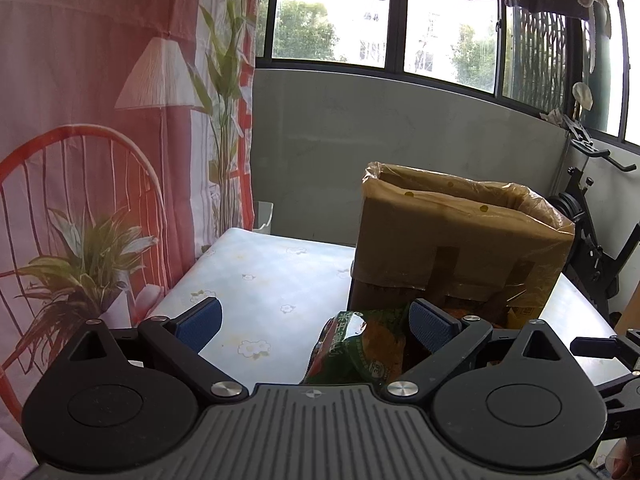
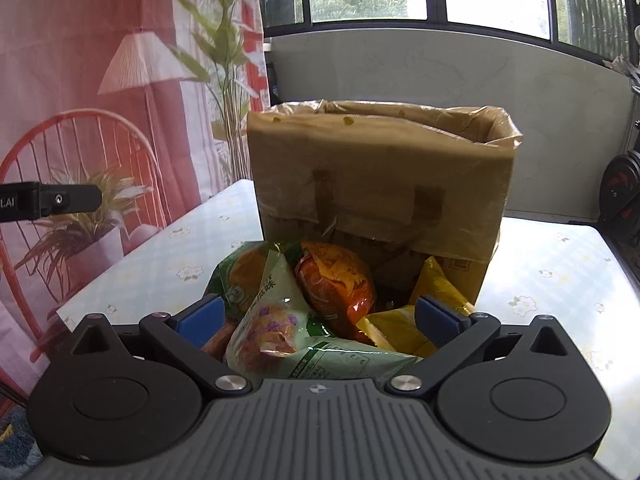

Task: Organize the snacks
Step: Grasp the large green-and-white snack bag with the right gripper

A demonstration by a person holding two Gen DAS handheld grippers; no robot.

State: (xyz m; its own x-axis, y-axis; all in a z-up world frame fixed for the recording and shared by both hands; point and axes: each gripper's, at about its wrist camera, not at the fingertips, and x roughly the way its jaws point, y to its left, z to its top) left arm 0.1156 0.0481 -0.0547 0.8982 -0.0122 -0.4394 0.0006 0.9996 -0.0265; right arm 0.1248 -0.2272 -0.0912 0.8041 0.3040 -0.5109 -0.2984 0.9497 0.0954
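Both tongs (image 1: 316, 320) (image 2: 318, 316) spread, released; green bag (image 1: 356, 352) label Chinese, "30" legible.

Both views ride low on hand-held grippers and look forward along blue-padded fingers, over a table covered in pale flower-printed cloth (image 1: 272, 280) toward dark-framed windows (image 1: 340, 16). The left wrist view sits farther left, so the tall brown cardboard box lined with clear plastic (image 1: 460, 240) stands right of centre and somewhat far. The right wrist view is nearer, facing that box (image 2: 376, 184) almost head-on. Both share the box, the tablecloth, the snack packets before the box, and the red-and-white printed curtain (image 2: 100, 80) at left.
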